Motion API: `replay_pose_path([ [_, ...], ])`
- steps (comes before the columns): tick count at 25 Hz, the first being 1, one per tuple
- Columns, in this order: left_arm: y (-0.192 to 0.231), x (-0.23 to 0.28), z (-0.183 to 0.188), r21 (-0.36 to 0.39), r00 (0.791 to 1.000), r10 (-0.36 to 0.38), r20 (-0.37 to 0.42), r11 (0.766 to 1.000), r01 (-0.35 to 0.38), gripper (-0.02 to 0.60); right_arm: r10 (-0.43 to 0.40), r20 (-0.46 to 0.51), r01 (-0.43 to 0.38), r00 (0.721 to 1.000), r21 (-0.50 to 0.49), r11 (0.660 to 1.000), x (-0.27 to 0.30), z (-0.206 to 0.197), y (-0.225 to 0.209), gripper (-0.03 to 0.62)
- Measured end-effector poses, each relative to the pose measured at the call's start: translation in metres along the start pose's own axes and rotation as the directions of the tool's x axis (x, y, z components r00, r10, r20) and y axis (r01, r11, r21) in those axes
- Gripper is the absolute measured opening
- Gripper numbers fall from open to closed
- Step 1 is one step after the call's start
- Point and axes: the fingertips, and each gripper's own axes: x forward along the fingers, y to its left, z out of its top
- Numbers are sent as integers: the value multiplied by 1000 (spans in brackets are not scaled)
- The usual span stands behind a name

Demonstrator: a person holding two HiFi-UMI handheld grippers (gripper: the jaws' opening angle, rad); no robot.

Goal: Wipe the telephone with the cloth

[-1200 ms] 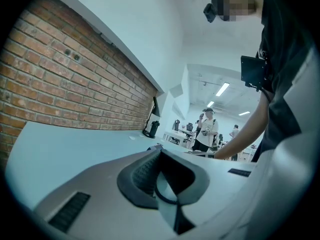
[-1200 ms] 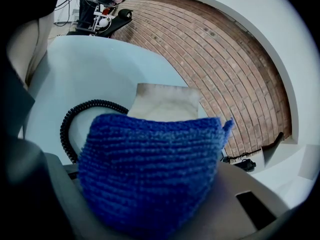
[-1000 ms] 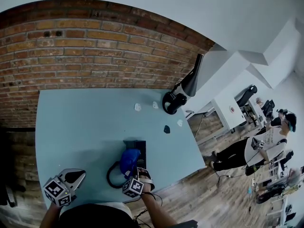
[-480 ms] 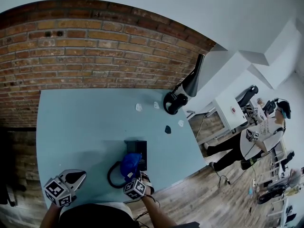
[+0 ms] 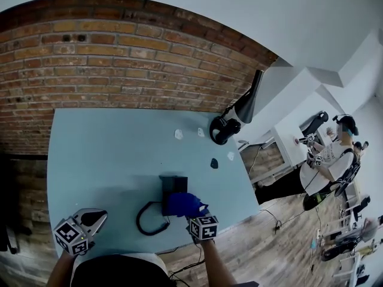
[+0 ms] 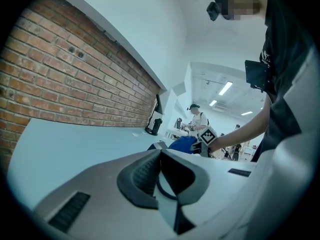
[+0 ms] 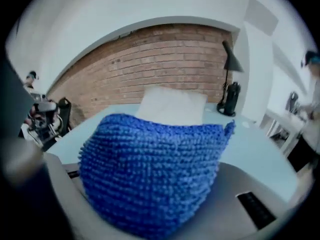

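— Where's the telephone [image 5: 172, 184]?
— On the table [image 5: 108, 154], near its front edge, with the cord [image 5: 146, 217] looped to its left.
— And the cloth [image 5: 182, 203]?
— Blue and bunched at the telephone's near right corner, clamped in the right tongs [image 5: 196, 219].
— The left tongs [image 5: 97, 215]?
— Tips together, holding nothing, well off to the left.

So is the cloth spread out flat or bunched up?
Bunched up. The cloth is a rounded blue wad clamped between the right gripper's fingers, held over the telephone rather than laid flat.
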Motion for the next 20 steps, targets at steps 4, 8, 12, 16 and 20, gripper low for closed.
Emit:
replay_pose_path([
  [4, 0, 1, -4, -6, 1000, -4, -3, 1000, 4, 26, -252, 10, 235, 968, -391, 890, -10, 59, -46, 100],
  [8, -4, 5, -6, -8, 1000, -7, -13, 1000, 7, 26, -376, -7, 256, 927, -719, 646, 18, 93, -48, 100],
  [12, -7, 1, -7, -9, 1000, 2, -14, 1000, -2, 26, -305, -105, 73, 946, -851, 520, 74, 78, -3, 100],
  [16, 0, -2, 0, -25, 999, 31, 10, 999, -31, 26, -276, -267, -96, 923, -856, 508, 112, 44, 24, 77],
  [20, 2, -6, 2, -40, 998, 48, 27, 998, -47, 26, -249, -261, -112, 933, -865, 489, 110, 39, 30, 76],
])
